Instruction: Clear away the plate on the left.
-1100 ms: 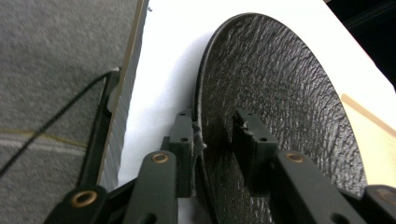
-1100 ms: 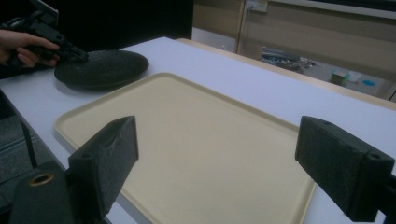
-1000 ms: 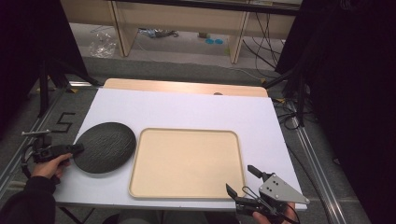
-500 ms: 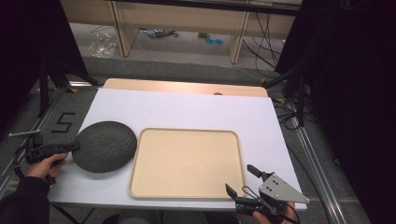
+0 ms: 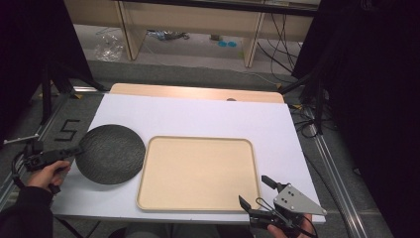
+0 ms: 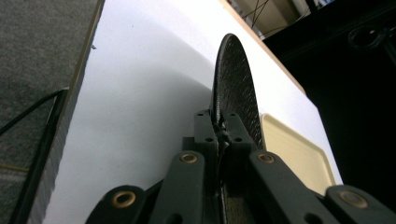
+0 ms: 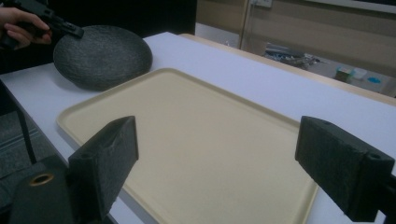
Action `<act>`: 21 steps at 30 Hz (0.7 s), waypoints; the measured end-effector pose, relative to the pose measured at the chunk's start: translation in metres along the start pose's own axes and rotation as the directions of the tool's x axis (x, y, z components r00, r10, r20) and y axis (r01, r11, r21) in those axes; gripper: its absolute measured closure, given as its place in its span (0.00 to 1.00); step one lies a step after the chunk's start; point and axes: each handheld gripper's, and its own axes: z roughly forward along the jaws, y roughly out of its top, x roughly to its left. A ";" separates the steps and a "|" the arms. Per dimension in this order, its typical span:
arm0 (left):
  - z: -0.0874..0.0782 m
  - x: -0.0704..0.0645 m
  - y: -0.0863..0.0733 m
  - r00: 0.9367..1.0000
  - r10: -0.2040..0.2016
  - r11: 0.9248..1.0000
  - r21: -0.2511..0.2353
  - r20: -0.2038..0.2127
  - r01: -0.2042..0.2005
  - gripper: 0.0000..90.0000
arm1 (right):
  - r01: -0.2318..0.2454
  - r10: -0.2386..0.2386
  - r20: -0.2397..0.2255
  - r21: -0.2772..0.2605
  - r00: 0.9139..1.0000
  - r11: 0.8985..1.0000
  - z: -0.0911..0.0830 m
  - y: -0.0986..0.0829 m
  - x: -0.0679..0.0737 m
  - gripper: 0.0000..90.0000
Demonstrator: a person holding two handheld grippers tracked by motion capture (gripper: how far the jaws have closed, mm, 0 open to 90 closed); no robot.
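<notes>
Pinching the plate's [image 5: 111,154] rim left of the tray [image 5: 198,173], the left gripper [image 5: 74,150] likely needed lifting next; the right gripper [image 5: 255,193] waited spread.

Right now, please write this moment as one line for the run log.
left gripper: shut on black plate rim, plate tilted | right gripper: open, idle | tray: empty

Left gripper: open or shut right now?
Shut. In the left gripper view the left gripper has its jaws pressed together on the rim of the black plate; the high view shows it at the plate's left edge.
</notes>
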 end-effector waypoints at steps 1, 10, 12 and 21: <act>0.000 0.002 -0.001 1.000 -0.016 1.000 -0.005 0.002 0.016 0.97 | 0.007 -0.007 0.012 -0.012 1.000 1.000 0.000 0.000 -0.001 0.16; -0.001 0.007 -0.005 0.997 -0.082 0.996 -0.022 0.010 0.082 0.97 | 0.005 -0.005 0.004 0.005 1.000 1.000 0.001 -0.001 0.000 0.16; -0.002 0.009 -0.005 0.994 -0.107 0.994 -0.026 0.001 0.107 0.97 | 0.004 -0.004 0.001 -0.001 1.000 1.000 0.000 0.000 0.000 0.16; -0.007 0.008 -0.005 0.984 -0.176 0.983 -0.048 0.030 0.177 0.94 | 0.016 -0.016 0.003 0.003 1.000 1.000 0.000 0.000 0.001 0.16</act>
